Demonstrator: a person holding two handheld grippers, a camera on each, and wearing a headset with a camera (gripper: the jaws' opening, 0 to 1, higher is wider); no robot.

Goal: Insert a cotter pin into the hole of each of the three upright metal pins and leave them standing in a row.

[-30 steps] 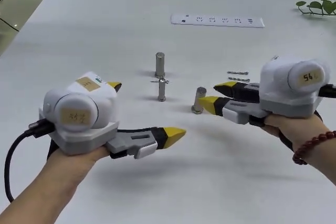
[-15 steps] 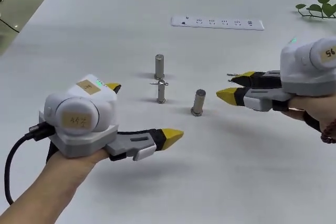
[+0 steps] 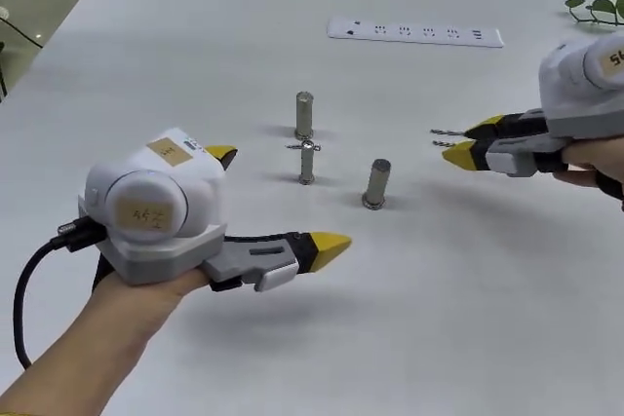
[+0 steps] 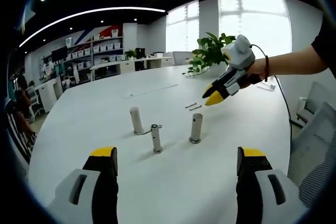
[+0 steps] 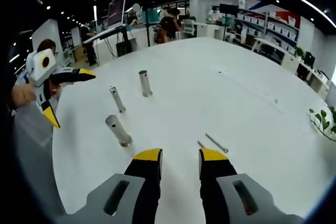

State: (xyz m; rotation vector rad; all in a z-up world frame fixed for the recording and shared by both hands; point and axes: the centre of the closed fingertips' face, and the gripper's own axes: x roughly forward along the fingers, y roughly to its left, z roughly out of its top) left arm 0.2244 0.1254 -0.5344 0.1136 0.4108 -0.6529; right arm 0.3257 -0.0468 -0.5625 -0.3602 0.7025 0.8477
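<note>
Head view: three metal pins stand upright on the white workbench (image 3: pixel 195 65). They are the far pin (image 3: pixel 304 114), the middle pin (image 3: pixel 307 163) just in front of it with a cotter pin (image 3: pixel 301 147) crossing its top, and the third pin (image 3: pixel 376 184) off to the right, bare. The left gripper (image 3: pixel 277 199) hangs low over the near side of the bench, jaws spread wide and holding nothing. The right gripper (image 3: pixel 470 140) comes in from the right with its jaws drawn close, nothing between them, its yellow tips just beside the two loose cotter pins (image 3: pixel 446 137) lying flat on the bench. A power strip (image 3: pixel 416 31) lies at the far side and a plant (image 3: pixel 597 5) sits in the far right corner. Left gripper view: the wide-set jaws frame the far pin (image 4: pixel 136 120), the middle pin (image 4: pixel 156 138) with its cotter pin (image 4: pixel 157 126) and the third pin (image 4: pixel 196 127). Beyond them the right gripper (image 4: pixel 211 93) hovers near the loose cotter pins (image 4: pixel 193 106). Right gripper view: the narrow jaws point at the loose cotter pins (image 5: pixel 216 143) just ahead of their tips. The third pin (image 5: pixel 118 129), middle pin (image 5: pixel 116 99) and far pin (image 5: pixel 144 83) stand to the left, and past them is the left gripper (image 5: pixel 69 97), spread wide.
</note>
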